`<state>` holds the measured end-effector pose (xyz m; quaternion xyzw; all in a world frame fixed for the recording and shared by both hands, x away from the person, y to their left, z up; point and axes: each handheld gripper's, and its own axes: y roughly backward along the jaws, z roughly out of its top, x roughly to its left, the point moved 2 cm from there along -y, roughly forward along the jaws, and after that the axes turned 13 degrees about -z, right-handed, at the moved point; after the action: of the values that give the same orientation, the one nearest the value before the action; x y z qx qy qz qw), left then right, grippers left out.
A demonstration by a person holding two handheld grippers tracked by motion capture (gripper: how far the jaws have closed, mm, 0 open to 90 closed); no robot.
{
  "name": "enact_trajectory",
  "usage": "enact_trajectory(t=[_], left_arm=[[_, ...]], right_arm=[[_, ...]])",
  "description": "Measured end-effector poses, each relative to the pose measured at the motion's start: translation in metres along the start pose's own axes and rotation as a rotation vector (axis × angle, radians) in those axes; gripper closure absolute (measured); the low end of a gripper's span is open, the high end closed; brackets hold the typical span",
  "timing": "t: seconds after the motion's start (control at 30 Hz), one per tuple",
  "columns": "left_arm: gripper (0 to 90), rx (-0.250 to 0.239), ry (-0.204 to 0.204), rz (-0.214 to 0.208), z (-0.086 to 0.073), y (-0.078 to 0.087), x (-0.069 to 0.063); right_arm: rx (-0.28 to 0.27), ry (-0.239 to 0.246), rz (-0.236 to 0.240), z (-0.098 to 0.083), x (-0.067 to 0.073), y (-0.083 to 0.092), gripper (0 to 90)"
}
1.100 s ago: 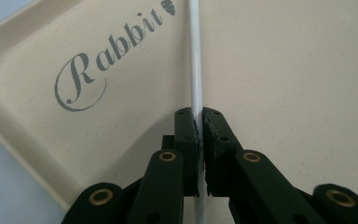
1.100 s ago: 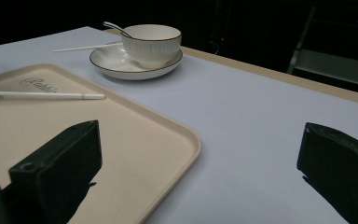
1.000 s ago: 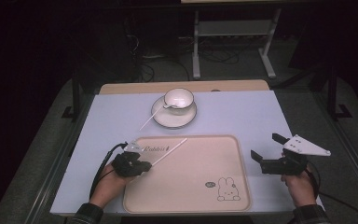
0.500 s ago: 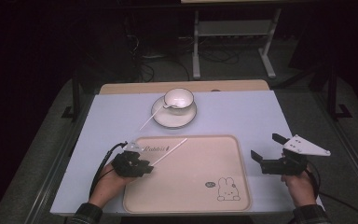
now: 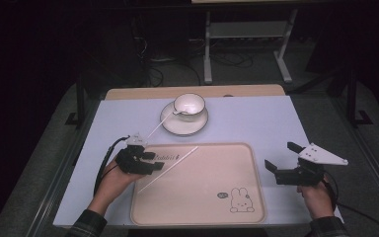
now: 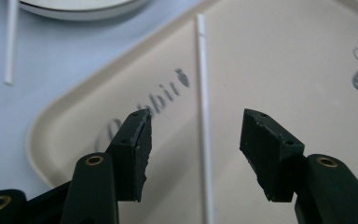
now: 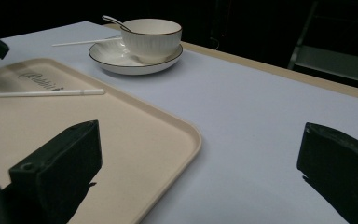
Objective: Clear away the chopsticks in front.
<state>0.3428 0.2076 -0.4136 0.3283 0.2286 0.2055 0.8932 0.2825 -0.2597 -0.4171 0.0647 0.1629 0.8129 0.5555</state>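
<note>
A thin white stick (image 5: 170,168) lies slantwise on the beige tray (image 5: 212,207). My left gripper (image 5: 156,162) is open at the tray's left edge. In the left gripper view the stick (image 6: 200,70) runs between the two spread jaws of the left gripper (image 6: 198,122), touching neither. A second white stick (image 5: 153,131) rests on the table, leaning on the saucer (image 5: 170,126). The saucer carries a white cup (image 5: 189,104) with a spoon in it. My right gripper (image 5: 282,156) is wide open just past the tray's right edge, holding nothing, and the right gripper (image 7: 200,128) looks across the tray corner.
The tray (image 7: 135,140) has a raised rim and a rabbit print (image 5: 239,200) near its front right. The pale blue table cover (image 5: 256,123) spreads between the tray and the cup (image 7: 151,39). A metal stand (image 5: 246,44) is beyond the table's far edge.
</note>
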Motion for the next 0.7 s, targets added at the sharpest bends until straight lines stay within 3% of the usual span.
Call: enact_trajectory(t=[0.1,0.13,0.17,0.23,0.3,0.33,0.43,0.47,0.7], left_arm=[[45.4,-0.007,0.000,0.023,0.009,0.001,0.010],[47.2,-0.028,0.010,0.045,0.018,0.003,0.023],[49.2,-0.028,0.010,0.045,0.018,0.003,0.023],[51.1,-0.050,0.032,0.077,0.032,0.002,0.044],[53.4,-0.063,0.036,0.090,0.038,0.001,0.051],[54.9,-0.078,0.043,0.110,0.048,-0.001,0.064],[58.4,-0.093,0.047,0.130,0.059,-0.003,0.075],[59.4,-0.107,0.057,0.139,0.069,-0.007,0.085],[63.8,-0.080,0.043,0.178,0.095,-0.031,0.107]], right_arm=[[-0.004,-0.002,-0.003,0.000,-0.001,0.000,0.0],[-0.005,-0.005,-0.002,0.000,-0.001,0.000,0.0],[-0.005,-0.005,-0.002,0.000,-0.001,0.000,0.0],[-0.007,-0.008,-0.003,0.000,-0.001,0.000,0.0],[-0.008,-0.011,-0.002,0.000,-0.002,0.000,0.0],[-0.007,-0.010,-0.001,0.000,-0.002,0.000,0.0],[-0.003,-0.009,0.001,0.000,-0.001,-0.001,0.0],[-0.005,-0.008,0.003,0.000,-0.001,-0.001,0.0],[-0.006,-0.016,0.000,0.000,-0.002,-0.001,0.0]])
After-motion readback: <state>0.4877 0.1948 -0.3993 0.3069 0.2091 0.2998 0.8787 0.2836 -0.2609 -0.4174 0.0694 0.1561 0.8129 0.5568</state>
